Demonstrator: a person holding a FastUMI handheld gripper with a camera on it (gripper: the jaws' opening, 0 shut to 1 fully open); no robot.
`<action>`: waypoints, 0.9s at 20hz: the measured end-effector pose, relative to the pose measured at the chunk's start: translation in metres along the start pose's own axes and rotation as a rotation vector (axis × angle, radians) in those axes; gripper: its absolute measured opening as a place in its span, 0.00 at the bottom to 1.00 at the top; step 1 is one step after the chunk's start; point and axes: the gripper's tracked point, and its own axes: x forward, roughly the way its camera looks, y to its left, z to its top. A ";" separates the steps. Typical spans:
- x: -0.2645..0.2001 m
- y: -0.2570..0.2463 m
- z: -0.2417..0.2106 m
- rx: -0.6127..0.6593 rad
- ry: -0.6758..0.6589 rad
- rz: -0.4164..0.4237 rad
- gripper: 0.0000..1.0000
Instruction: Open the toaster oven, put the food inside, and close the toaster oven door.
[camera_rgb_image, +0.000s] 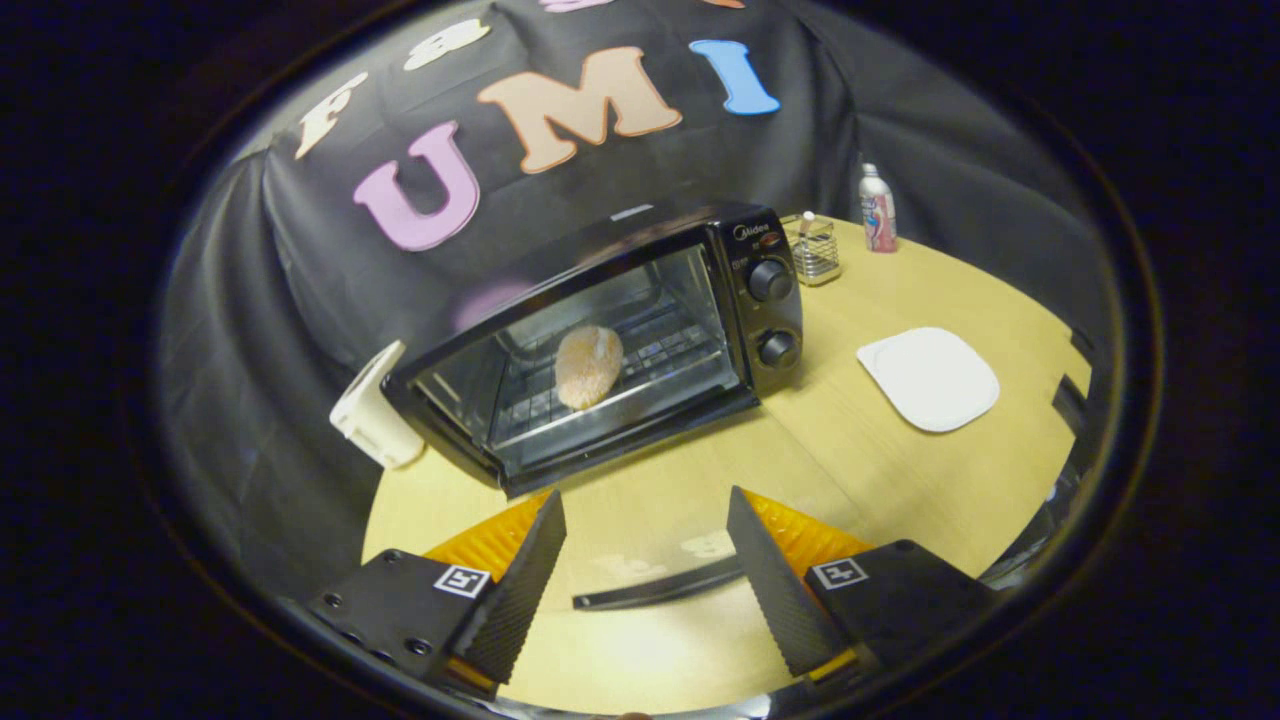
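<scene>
The gripper (645, 560) hangs over the near part of the table (900, 480), fingers spread apart and holding nothing. Well beyond them stands the toaster oven (610, 340), its glass door (590, 365) apparently shut. The food (588, 366), a rounded breaded piece, lies on the rack inside, seen through the glass. To the right rests a bare white plate (930, 378); farther off stand a wire holder (815, 248) and a bottle (878, 208).

Judgement: the task appears nearly or wholly complete. Risk: if the door is not fully latched, it may drop open. A further push could shove the light oven toward the white object (372, 410) at its left end.
</scene>
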 end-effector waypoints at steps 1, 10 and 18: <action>-0.005 -0.004 -0.008 -0.037 0.016 -0.002 1.00; -0.008 -0.041 -0.077 -0.258 0.171 -0.057 1.00; 0.028 -0.039 -0.105 -0.324 0.233 -0.018 1.00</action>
